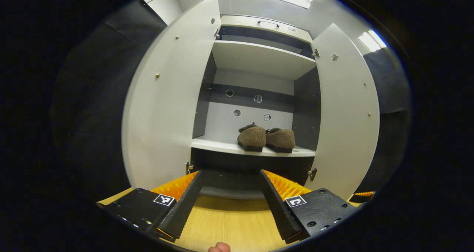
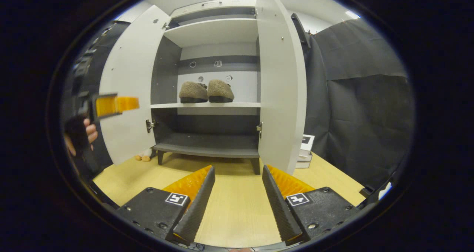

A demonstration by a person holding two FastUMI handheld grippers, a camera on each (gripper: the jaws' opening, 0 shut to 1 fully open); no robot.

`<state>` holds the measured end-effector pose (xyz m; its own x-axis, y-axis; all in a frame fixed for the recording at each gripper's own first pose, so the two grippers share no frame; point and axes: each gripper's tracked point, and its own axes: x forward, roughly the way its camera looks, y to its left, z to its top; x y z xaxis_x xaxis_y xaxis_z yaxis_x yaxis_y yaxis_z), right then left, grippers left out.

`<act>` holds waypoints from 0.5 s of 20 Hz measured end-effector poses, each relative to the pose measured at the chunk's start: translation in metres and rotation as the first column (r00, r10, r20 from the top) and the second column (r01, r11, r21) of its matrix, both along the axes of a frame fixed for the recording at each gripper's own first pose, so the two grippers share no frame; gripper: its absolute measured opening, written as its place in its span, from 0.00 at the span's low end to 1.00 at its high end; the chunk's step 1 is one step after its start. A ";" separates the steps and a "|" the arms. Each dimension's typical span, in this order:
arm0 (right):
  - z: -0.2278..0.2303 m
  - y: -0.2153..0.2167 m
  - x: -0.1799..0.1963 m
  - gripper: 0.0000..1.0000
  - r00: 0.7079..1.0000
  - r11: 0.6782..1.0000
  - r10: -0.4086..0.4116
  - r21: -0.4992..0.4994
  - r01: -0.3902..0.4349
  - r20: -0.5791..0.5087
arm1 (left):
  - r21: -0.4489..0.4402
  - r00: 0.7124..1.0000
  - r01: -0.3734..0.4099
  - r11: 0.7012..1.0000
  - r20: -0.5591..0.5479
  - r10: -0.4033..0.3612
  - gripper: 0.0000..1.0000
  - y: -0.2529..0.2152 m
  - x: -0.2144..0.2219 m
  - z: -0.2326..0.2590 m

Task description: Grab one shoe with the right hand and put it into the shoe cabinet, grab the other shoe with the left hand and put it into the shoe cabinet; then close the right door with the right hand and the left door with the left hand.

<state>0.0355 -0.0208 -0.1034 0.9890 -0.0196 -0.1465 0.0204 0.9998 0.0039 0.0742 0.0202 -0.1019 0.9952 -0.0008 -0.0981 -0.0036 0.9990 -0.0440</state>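
Observation:
Two brown fuzzy shoes (image 1: pixel 266 138) stand side by side on the middle shelf (image 1: pixel 222 145) of the white shoe cabinet; the right gripper view shows the same pair of shoes (image 2: pixel 206 91). Both cabinet doors stand open: the left door (image 1: pixel 170 96) and the right door (image 1: pixel 346 111). My left gripper (image 1: pixel 230 176) is open and holds nothing, a short way in front of the cabinet. My right gripper (image 2: pixel 237 172) is open too, farther back over the wooden floor, facing the edge of the right door (image 2: pixel 281 78). The left gripper (image 2: pixel 111 105) and the hand holding it appear at the far left of the right gripper view.
The cabinet's lower shelf (image 2: pixel 207 148) and upper shelf (image 2: pixel 214 29) are bare. A stack of white boxes (image 2: pixel 305 152) sits behind the right door. Small round things (image 2: pixel 142 157) lie on the floor by the cabinet's left leg. Black cloth (image 2: pixel 363 107) hangs on the right.

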 end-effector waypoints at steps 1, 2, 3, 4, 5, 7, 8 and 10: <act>-0.004 0.002 -0.003 0.84 1.000 1.000 0.006 0.007 -0.006 -0.012 | 0.030 1.000 -0.008 1.000 -0.013 0.008 0.93 0.000 -0.016 -0.012; -0.010 0.004 -0.006 0.89 1.000 1.000 0.011 0.018 -0.011 -0.027 | 0.041 0.999 -0.002 0.999 -0.034 0.003 0.93 -0.006 -0.028 -0.020; -0.014 0.005 -0.008 0.90 0.999 0.999 0.013 0.030 -0.012 -0.041 | 0.036 0.999 0.009 0.999 -0.053 -0.007 0.92 -0.011 -0.037 -0.026; -0.015 0.004 -0.011 0.91 0.999 0.999 0.010 0.040 -0.008 -0.048 | 0.022 0.997 0.017 1.000 -0.073 -0.015 0.93 -0.015 -0.041 -0.030; -0.012 0.000 -0.013 0.91 0.998 0.999 0.000 0.038 0.002 -0.056 | 0.007 0.996 0.020 1.000 -0.089 -0.019 0.93 -0.018 -0.046 -0.034; 0.011 -0.010 -0.020 0.92 0.999 0.999 -0.021 0.037 0.022 -0.028 | 0.010 0.995 0.023 1.000 -0.102 -0.022 0.93 -0.021 -0.049 -0.036; 0.031 -0.018 -0.024 0.92 0.999 0.999 -0.036 0.040 0.036 0.008 | 0.010 0.995 0.022 1.000 -0.102 -0.021 0.93 -0.019 -0.050 -0.035; 0.078 -0.036 -0.033 0.95 0.996 0.998 -0.051 0.041 0.048 0.079 | -0.008 0.993 0.032 0.999 -0.111 -0.033 0.93 -0.022 -0.048 -0.036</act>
<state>0.0026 -0.0572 -0.0250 0.9955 -0.0645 -0.0687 0.0678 0.9966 0.0468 0.0264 -0.0018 -0.1380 0.9776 -0.0340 -0.2076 0.0238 0.9984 -0.0512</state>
